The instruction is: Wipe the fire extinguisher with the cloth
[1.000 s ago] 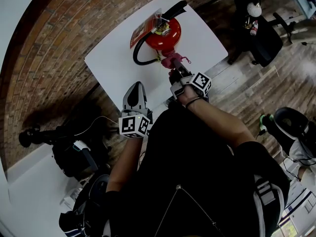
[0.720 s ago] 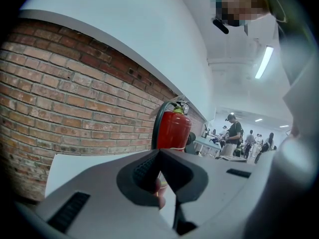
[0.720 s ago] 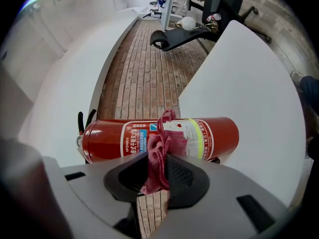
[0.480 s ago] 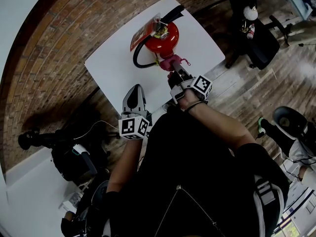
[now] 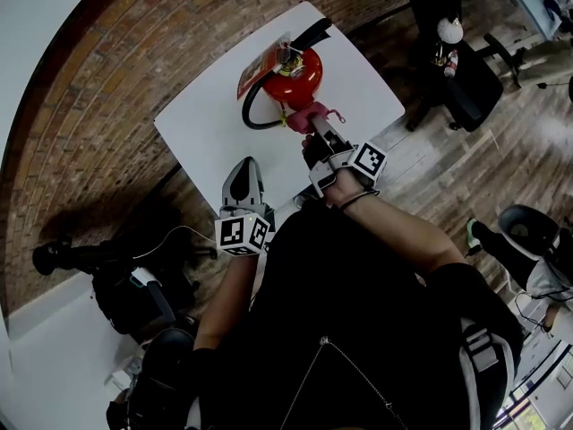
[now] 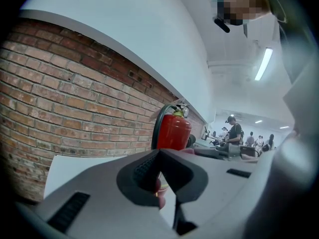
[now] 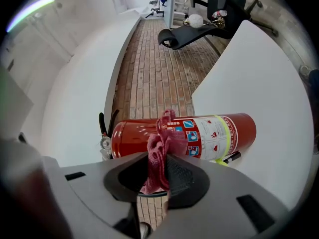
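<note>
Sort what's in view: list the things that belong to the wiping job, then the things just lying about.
Job in hand:
- red fire extinguisher, upright on the white table
- pink cloth, clamped in the right tongs

Lying about:
- left tongs, shut on nothing, away from the extinguisher
- black office chair
- black equipment on the floor

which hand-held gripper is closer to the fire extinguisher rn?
Right. The right hand-held gripper, clamping the pink cloth, is right beside the fire extinguisher. The left hand-held gripper sits farther off, near the front edge of the white table, shut on nothing.
</note>
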`<action>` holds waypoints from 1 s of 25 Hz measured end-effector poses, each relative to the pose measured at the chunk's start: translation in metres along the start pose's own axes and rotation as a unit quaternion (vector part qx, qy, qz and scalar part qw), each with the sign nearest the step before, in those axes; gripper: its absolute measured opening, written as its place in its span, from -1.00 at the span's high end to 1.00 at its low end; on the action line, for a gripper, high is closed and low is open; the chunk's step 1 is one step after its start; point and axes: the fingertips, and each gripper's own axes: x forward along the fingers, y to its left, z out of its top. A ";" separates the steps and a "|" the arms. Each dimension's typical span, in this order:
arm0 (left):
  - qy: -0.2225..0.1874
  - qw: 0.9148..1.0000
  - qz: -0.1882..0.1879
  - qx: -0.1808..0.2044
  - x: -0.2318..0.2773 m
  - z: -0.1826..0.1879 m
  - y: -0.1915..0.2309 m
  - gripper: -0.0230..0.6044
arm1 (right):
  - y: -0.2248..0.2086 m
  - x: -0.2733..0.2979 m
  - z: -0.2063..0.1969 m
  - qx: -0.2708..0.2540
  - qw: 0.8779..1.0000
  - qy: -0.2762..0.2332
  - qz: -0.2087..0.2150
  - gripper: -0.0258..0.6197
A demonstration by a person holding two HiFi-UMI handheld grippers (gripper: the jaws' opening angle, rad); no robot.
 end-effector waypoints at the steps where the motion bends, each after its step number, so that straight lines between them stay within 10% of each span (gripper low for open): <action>1: -0.001 1.000 0.000 0.000 0.000 0.000 0.000 0.90 | 0.004 0.000 -0.001 0.001 1.000 0.001 0.004 0.60; 25: -0.020 1.000 0.002 -0.011 -0.004 0.008 -0.004 0.90 | 0.086 -0.005 -0.011 -0.020 0.996 0.034 0.083 0.60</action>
